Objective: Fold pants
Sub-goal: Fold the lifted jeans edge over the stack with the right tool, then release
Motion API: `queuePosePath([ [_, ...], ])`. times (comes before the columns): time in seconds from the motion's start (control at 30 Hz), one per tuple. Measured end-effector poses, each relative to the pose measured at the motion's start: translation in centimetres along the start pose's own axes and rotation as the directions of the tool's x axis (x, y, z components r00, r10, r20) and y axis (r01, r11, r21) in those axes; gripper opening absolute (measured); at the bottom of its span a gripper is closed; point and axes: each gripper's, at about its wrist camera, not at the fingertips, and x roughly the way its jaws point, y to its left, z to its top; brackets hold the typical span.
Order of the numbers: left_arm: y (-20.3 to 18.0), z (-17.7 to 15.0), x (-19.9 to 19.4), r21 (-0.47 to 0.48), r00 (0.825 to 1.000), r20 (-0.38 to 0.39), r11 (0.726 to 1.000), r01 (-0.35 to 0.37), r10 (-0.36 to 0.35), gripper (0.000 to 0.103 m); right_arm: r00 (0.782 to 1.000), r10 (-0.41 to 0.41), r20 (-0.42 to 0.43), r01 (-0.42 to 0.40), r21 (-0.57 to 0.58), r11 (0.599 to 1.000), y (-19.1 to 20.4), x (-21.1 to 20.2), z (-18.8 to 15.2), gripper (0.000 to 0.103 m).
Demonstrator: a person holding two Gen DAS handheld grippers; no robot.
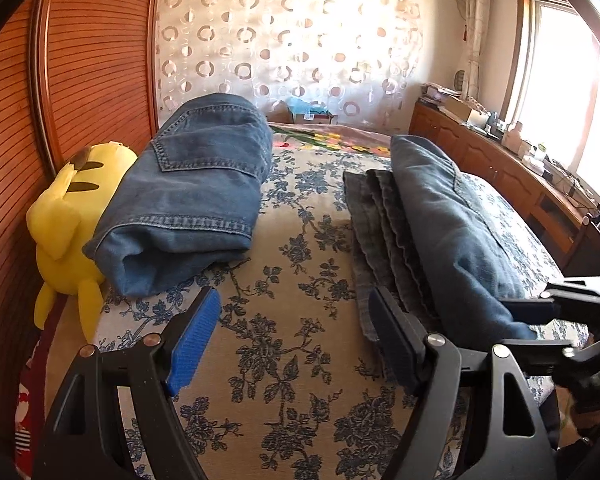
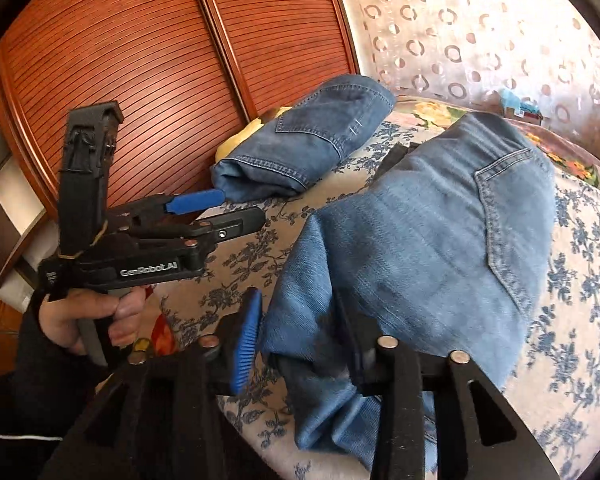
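A folded pair of blue jeans [image 1: 456, 224] lies on the floral bed cover [image 1: 292, 248], on top of a grey folded garment [image 1: 376, 220]. My left gripper [image 1: 296, 316] is open and empty over the bed cover, its right finger next to the grey garment's near edge. In the right wrist view the same jeans [image 2: 440, 232] fill the middle. My right gripper [image 2: 300, 340] has its jaws around the jeans' near folded edge, with the denim between the fingers. The left gripper [image 2: 236, 212] also shows there, held in a hand, open.
A second folded pair of jeans [image 1: 192, 196] rests at the bed's far left against a yellow plush toy [image 1: 68, 216]. A wooden slatted wardrobe [image 1: 80, 60] stands left. A low wooden cabinet [image 1: 512, 164] with clutter runs along the right under a window.
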Motion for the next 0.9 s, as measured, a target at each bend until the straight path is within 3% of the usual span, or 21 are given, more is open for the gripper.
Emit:
queuePosePath([
  [0.07, -0.5, 0.2, -0.1, 0.010, 1.000, 0.004, 1.000, 0.006, -0.006, 0.077, 0.999, -0.028, 0.022, 0.029, -0.003, 1.000, 0.3, -1.5, -0.1, 0.050],
  [0.17, -1.1, 0.5, -0.4, 0.020, 1.000, 0.011, 1.000, 0.015, -0.015, 0.077, 0.996, -0.052, 0.068, 0.053, -0.015, 0.998, 0.4, -3.7, -0.6, 0.051],
  [0.37, -2.8, 1.0, -0.8, 0.040, 0.998, 0.027, 0.997, 0.058, -0.060, 0.077, 0.975, -0.176, 0.137, 0.177, 0.004, 0.984, -1.5, -6.9, -1.0, 0.051],
  [0.53, -4.9, 1.0, -0.6, 0.057, 0.991, 0.023, 0.990, 0.127, -0.128, 0.077, 0.945, -0.297, 0.140, 0.296, 0.025, 0.955, -4.1, -5.9, -0.7, 0.051],
  [0.73, -6.8, 0.2, 0.2, 0.094, 0.986, -0.012, 0.982, 0.166, -0.166, 0.077, 0.929, -0.344, 0.136, 0.335, 0.087, 0.938, -6.3, -3.2, 0.2, 0.051],
  [0.83, -7.2, -0.2, 0.7, 0.099, 0.980, -0.038, 0.975, 0.198, -0.195, 0.060, 0.932, -0.341, 0.123, 0.327, 0.121, 0.937, -7.5, -1.6, 0.8, 0.051],
  [0.9, -7.4, -0.4, 1.1, 0.093, 0.972, -0.060, 0.968, 0.234, -0.229, 0.043, 0.938, -0.328, 0.110, 0.311, 0.148, 0.939, -8.6, -0.7, 1.4, 0.051],
])
